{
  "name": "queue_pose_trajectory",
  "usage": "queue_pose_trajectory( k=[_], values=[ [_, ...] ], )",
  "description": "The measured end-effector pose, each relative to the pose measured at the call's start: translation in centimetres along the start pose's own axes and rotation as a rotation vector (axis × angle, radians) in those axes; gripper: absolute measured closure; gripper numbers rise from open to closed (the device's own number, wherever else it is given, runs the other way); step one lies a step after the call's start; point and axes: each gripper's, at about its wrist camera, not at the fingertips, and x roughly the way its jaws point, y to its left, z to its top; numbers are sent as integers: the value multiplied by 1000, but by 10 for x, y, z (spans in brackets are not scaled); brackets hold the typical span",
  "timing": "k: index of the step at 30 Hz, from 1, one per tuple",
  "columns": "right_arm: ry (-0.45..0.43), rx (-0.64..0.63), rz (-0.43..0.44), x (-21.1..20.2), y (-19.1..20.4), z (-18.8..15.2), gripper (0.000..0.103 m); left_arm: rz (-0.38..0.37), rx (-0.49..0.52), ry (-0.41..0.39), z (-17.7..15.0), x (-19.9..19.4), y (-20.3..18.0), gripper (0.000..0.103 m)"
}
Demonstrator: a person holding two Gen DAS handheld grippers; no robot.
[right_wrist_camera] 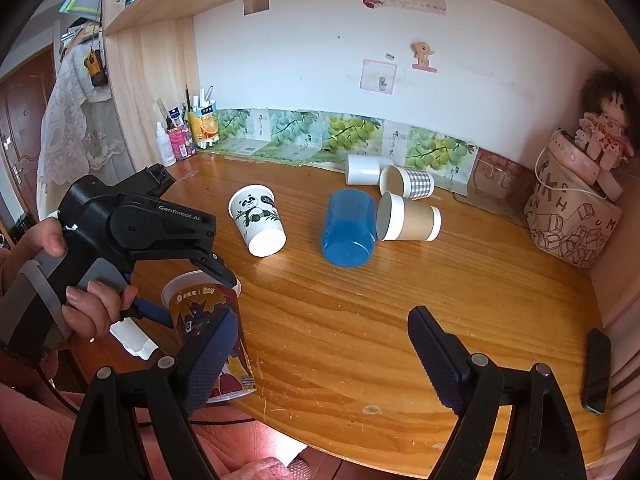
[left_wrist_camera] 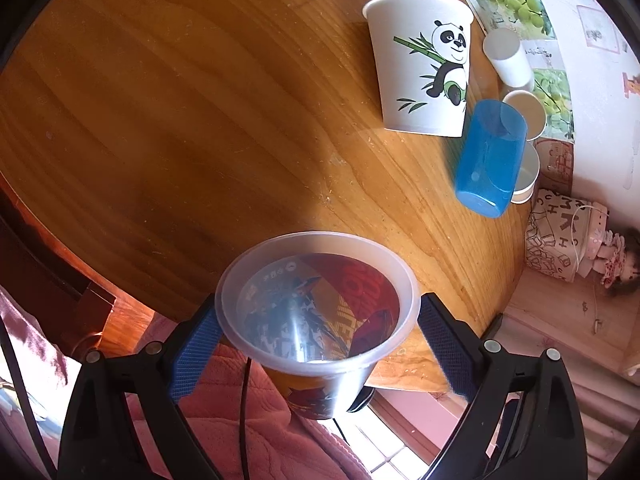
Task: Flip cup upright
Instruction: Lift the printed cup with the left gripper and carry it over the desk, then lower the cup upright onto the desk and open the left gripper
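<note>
My left gripper (left_wrist_camera: 316,320) is shut on a printed plastic cup (left_wrist_camera: 316,308) just below its rim, mouth up. In the right wrist view the cup (right_wrist_camera: 208,320) stands upright at the desk's front left edge, held by the left gripper (right_wrist_camera: 192,276). My right gripper (right_wrist_camera: 320,340) is open and empty over the desk front. A panda cup (right_wrist_camera: 256,220), a blue cup (right_wrist_camera: 348,228), a brown cup (right_wrist_camera: 408,218), a checked cup (right_wrist_camera: 408,182) and a white cup (right_wrist_camera: 362,170) lie on their sides.
A wooden desk (right_wrist_camera: 400,320) runs to a wall with grape pictures. A pen holder (right_wrist_camera: 204,120) and bottles stand back left. A printed bag (right_wrist_camera: 568,216) with a doll stands at right. A dark phone (right_wrist_camera: 598,372) lies near the front right edge.
</note>
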Motion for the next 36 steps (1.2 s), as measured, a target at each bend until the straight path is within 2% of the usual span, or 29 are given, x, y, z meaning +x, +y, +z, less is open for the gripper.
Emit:
queue_pose_trajectory(
  k=[4,11,20,29,33,36],
  values=[
    [10,1,-2,5,-2,1,16,-12,-6,15,4,4,0,9],
    [24,16,-10,10,-7,3,16,-6,-5,63,8,14,-5,21],
    [37,32,-17,15,-10,4,16,11,65,90,11,22,-24,21],
    [38,49,-42,13,-12,1,16,69,281,35,6,19,-70,21],
    [31,66,-59,10,-14,-1,16,77,395,-11,-1,16,-94,22],
    [26,79,-69,8,-17,-1,16,55,473,-42,-6,10,-105,22]
  ],
)
